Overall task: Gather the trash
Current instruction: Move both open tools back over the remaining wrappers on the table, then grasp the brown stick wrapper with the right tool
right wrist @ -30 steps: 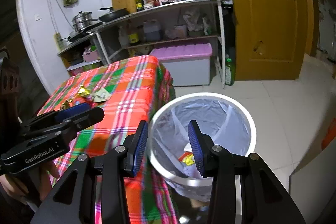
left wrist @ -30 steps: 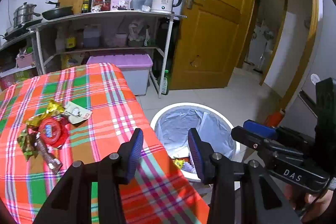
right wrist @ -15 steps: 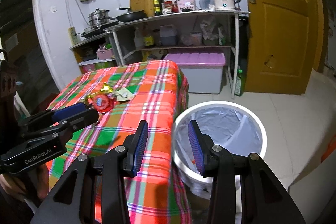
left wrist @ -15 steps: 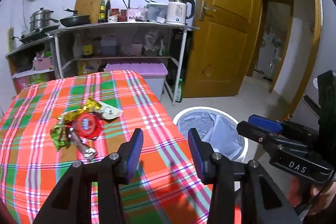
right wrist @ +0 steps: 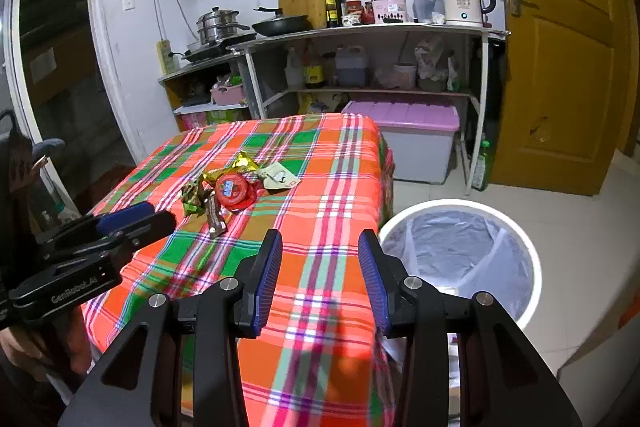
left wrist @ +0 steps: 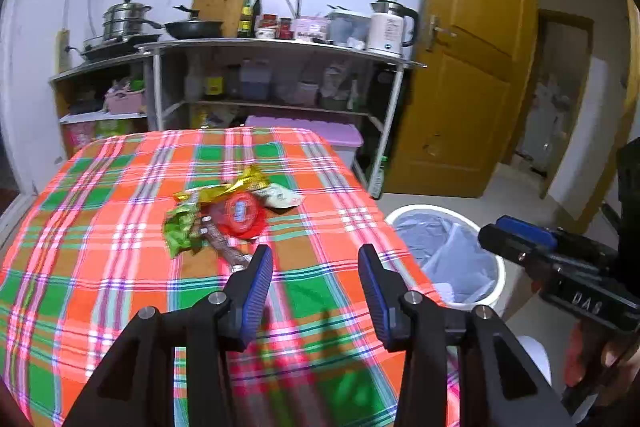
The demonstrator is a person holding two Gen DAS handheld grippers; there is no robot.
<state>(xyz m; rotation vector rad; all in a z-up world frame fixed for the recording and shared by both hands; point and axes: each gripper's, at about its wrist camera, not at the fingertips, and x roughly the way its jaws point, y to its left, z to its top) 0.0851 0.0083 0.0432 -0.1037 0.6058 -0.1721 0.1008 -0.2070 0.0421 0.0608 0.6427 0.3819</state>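
Left wrist view is showing your left gripper (left wrist: 315, 277) hanging over the near part of the table (left wrist: 100, 267), with its blue ribbed fingers (left wrist: 258, 287) spread apart and nothing sitting between them. You are looking down at a soft checked cloth in orange, green and pink that is covering the whole table and hanging over its edges.

The trash pile (left wrist: 224, 211) is lying near the middle of the table, a bit toward the far edge. It is looking crinkly and shiny: a gold foil wrapper (left wrist: 228, 189), a crumpled green wrapper (left wrist: 180, 231), a round red lid-shaped piece (left wrist: 242, 215), a pale paper packet (left wrist: 280, 197) and a long brown wrapper (left wrist: 226, 253) that is reaching toward your fingers. The pieces are touching and partly lying on each other.

Right wrist view is showing your right gripper (right wrist: 320, 277) over the near right corner of the table, its fingers also spread with nothing in them. The round white bin (right wrist: 460, 259) is standing on the pale floor just beside the table's right edge, lined with a thin grey bag, its top open. The cloth around the pile is lying flat and bare. Your other hand (right wrist: 16, 343) is holding the left gripper at the table's left edge.
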